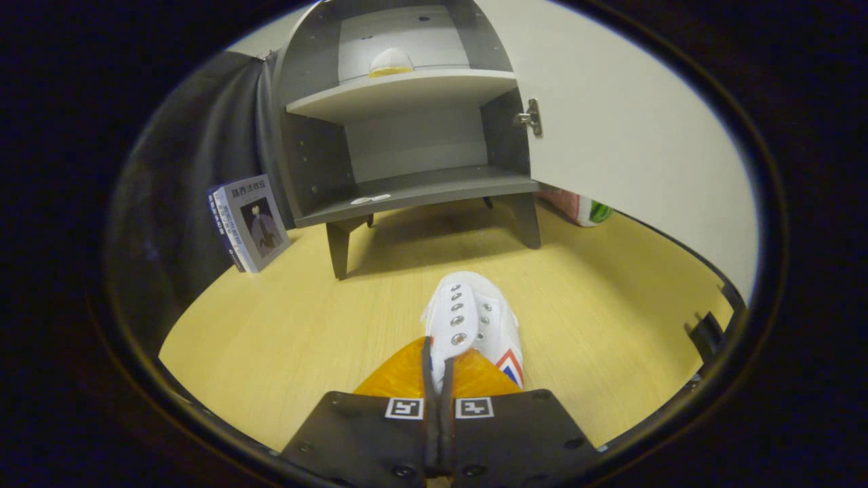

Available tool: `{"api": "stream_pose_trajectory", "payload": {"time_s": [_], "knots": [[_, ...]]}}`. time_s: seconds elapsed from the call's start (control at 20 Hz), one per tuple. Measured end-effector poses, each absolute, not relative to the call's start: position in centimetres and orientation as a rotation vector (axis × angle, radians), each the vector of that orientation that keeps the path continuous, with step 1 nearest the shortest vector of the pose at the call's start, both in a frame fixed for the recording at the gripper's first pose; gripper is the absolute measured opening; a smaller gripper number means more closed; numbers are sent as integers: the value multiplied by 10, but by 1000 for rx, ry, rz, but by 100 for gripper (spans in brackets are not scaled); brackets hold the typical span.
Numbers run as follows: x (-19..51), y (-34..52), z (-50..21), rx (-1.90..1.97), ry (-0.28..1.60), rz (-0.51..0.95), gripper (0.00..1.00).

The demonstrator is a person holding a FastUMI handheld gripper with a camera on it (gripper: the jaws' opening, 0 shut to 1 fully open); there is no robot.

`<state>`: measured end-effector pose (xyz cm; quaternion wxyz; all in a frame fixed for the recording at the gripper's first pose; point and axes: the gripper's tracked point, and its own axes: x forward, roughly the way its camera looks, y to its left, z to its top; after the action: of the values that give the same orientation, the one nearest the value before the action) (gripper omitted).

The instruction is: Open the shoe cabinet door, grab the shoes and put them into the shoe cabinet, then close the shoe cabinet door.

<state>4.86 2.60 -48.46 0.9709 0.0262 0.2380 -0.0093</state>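
Note:
A white lace-up shoe (472, 313) with metal eyelets and a red and blue stripe sits between my fingers, its toe pointing toward the cabinet. My gripper (438, 362) is shut on the shoe's upper edge, both fingers pressed close together on it, above the wooden floor. Beyond it stands the grey shoe cabinet (407, 146) on short legs, with two shelves showing. Its pale door (630, 129) is swung wide open to the right on a metal hinge (529, 118). On the upper shelf lies a second white shoe (391, 62) with a yellow sole.
A book (249, 221) leans against the black cloth left of the cabinet. A small white scrap (370, 199) lies on the lower shelf. A pink and green packet (584, 209) sits behind the open door. Light wooden floor (285, 318) spreads between me and the cabinet.

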Motion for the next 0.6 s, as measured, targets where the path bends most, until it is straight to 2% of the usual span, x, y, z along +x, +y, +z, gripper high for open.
{"api": "stream_pose_trajectory", "payload": {"time_s": [0.25,0.6], "knots": [[47,22,-423,62,413,24,3],[44,31,-276,-7,367,99,3]]}}
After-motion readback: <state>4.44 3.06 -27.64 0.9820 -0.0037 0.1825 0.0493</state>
